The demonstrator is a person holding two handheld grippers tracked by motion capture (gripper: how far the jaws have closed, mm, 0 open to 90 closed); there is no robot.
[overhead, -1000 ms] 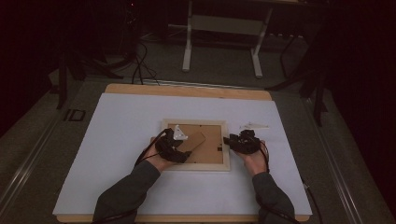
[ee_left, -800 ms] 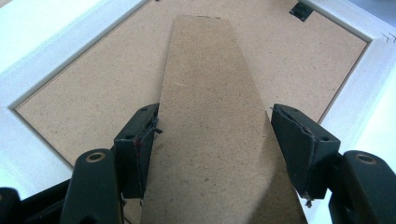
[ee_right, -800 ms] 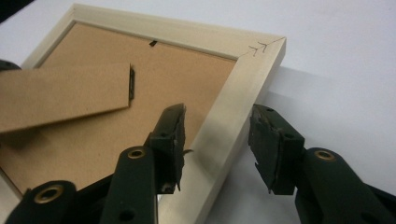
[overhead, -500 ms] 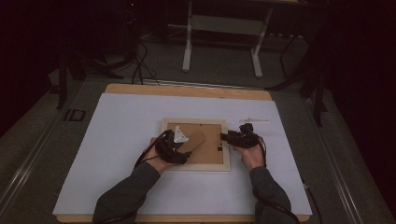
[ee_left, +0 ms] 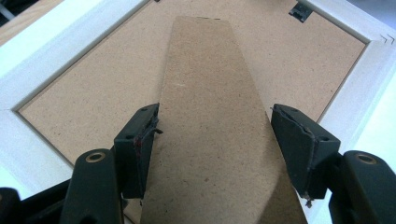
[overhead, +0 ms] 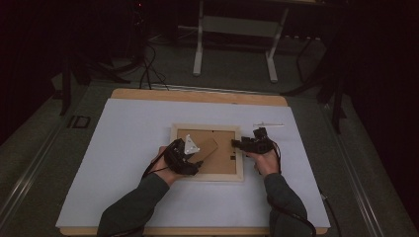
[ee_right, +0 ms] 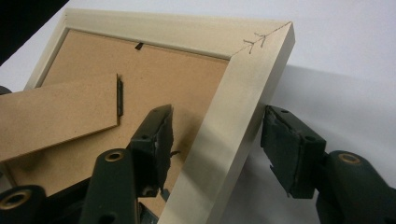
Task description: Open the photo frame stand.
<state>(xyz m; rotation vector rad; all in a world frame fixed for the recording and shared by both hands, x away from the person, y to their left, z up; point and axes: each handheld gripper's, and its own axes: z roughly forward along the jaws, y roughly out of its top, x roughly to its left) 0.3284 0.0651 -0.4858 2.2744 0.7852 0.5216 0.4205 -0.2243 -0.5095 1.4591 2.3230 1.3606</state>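
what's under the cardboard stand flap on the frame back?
Under the stand flap lies the brown backing board of the picture frame, which lies face down on the white sheet. The board beneath the flap, and whatever is under the board, is covered.
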